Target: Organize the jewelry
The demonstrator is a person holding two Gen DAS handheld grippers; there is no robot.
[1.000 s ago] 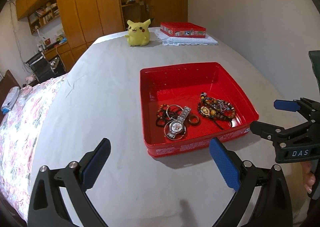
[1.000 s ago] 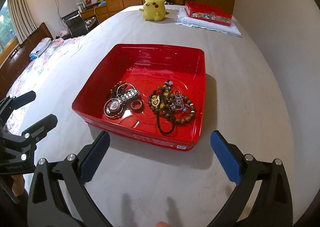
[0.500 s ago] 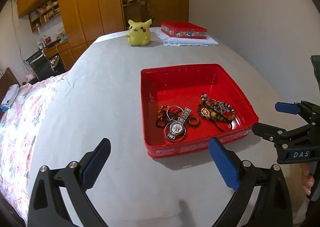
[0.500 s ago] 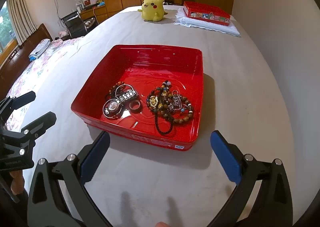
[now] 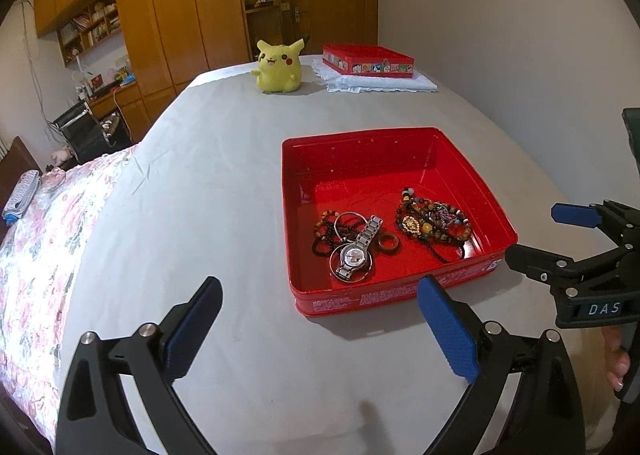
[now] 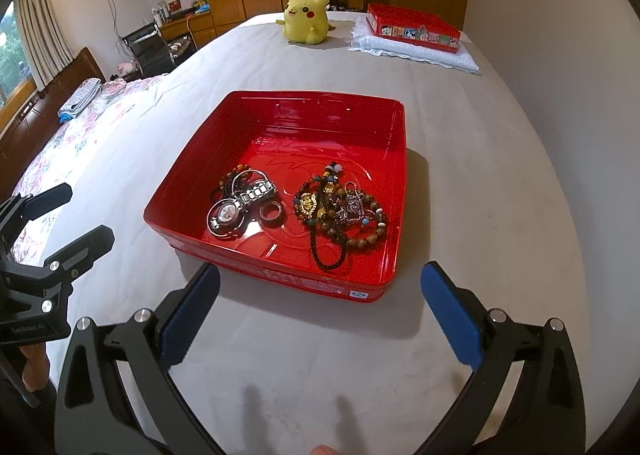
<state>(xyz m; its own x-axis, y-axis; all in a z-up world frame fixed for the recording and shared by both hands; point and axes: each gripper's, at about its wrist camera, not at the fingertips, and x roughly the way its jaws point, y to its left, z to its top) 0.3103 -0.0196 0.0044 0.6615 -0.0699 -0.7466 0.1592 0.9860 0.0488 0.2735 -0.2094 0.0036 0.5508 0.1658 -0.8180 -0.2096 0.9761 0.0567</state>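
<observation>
A red tin tray (image 5: 360, 163) (image 6: 304, 111) lies on the pale sheet. Inside it are a silver wristwatch (image 5: 354, 253) (image 6: 236, 207), a dark ring (image 5: 389, 243) (image 6: 271, 211), a small beaded string under the watch (image 5: 322, 229) (image 6: 230, 181), and a tangle of beaded bracelets with a gold pendant (image 5: 430, 221) (image 6: 342, 213). My left gripper (image 5: 320, 323) is open, low and in front of the tray's near left corner. Before the tray's near edge my right gripper (image 6: 320, 301) stands open too. Both hold nothing.
A yellow plush toy (image 5: 278, 65) (image 6: 306, 17) and a red picture tin (image 5: 368, 61) (image 6: 414, 27) on a white folded cloth (image 5: 380, 83) sit at the far end. A floral quilt (image 5: 36, 247) covers the left side. The wall runs along the right.
Both grippers have drawn back and lifted slightly, so the tray sits a little lower and farther in each view. Both stay open; the jewelry has not moved.
</observation>
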